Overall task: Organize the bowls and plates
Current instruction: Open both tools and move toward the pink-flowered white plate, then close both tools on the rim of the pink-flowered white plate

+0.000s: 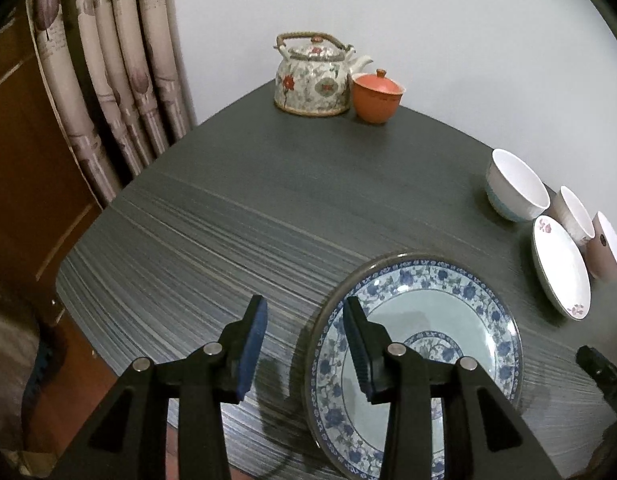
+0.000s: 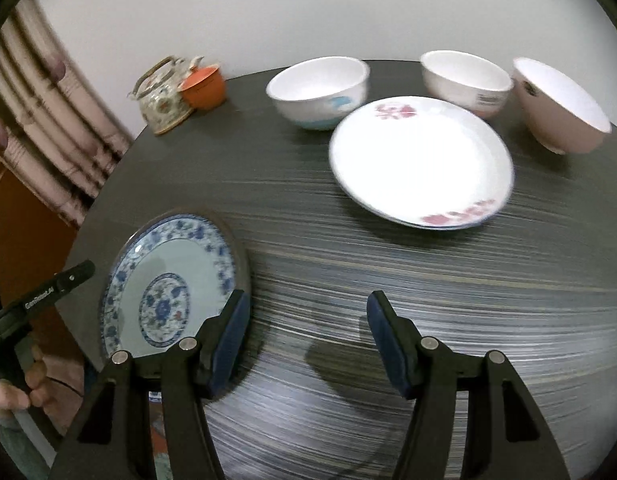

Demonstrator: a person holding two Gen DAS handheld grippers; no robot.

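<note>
The left claw (image 1: 304, 312) hangs open and empty over the worktop (image 1: 212, 216), its right pad above the near-left rim of the blue-patterned plate (image 1: 420, 320). The right claw (image 2: 306, 308) also gapes empty, with that plate just to its left. Beyond it lies the white flowered plate (image 2: 420, 160), then three bowls (image 2: 318, 92) at the far edge.

The table (image 1: 228, 208) has a matt dark wood-grain surface. The blue-patterned plate (image 1: 420, 320) and white plate (image 2: 420, 160) look like glossy glazed ceramic. Left of them, the curtain (image 1: 108, 80) is soft printed cloth.
</note>
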